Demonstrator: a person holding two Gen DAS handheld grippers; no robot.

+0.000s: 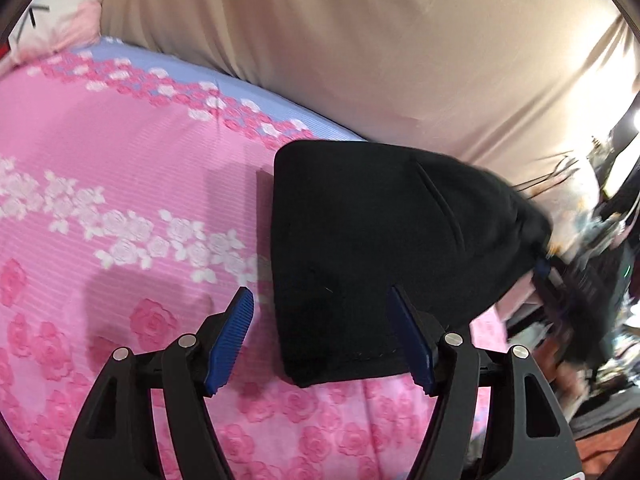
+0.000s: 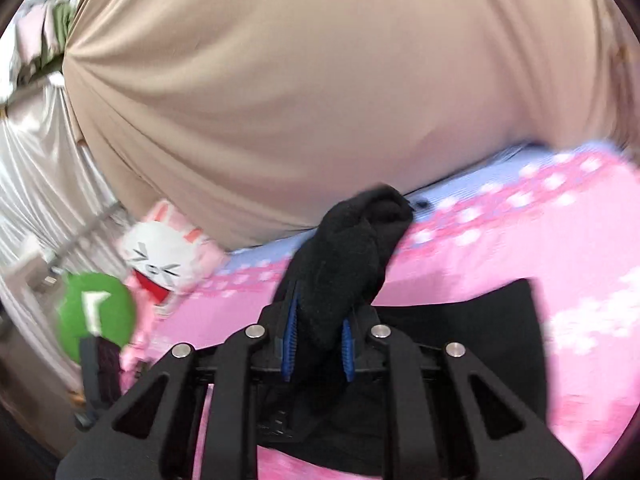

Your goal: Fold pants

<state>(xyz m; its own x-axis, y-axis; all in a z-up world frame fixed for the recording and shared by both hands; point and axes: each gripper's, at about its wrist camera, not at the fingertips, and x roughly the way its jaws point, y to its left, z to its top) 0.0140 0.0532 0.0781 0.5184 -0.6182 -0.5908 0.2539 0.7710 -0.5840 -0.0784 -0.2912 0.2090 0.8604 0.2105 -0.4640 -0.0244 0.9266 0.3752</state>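
Your left gripper (image 1: pixel 320 336) hangs low over the bed (image 1: pixel 120 200), its blue pads (image 1: pixel 234 332) spread wide and holding nothing. The near hem of the black pants (image 1: pixel 360 260) lies between the two fingers, untouched as far as the view shows. The pants rest folded on the pink floral cover, their far edge close to the bed's blue border, where a tan drape (image 1: pixel 360 40) rises behind.

Your right gripper (image 2: pixel 320 332) is pressed together on a bunched fold of the pants (image 2: pixel 344 264), lifting it clear of the cover so the cloth stands up between the pads (image 2: pixel 291 332). The rest of the garment spreads flat beneath and to the right of the tool. A white rabbit toy (image 2: pixel 164 256) sits at the bed's left edge, beside a green disc (image 2: pixel 96 312).
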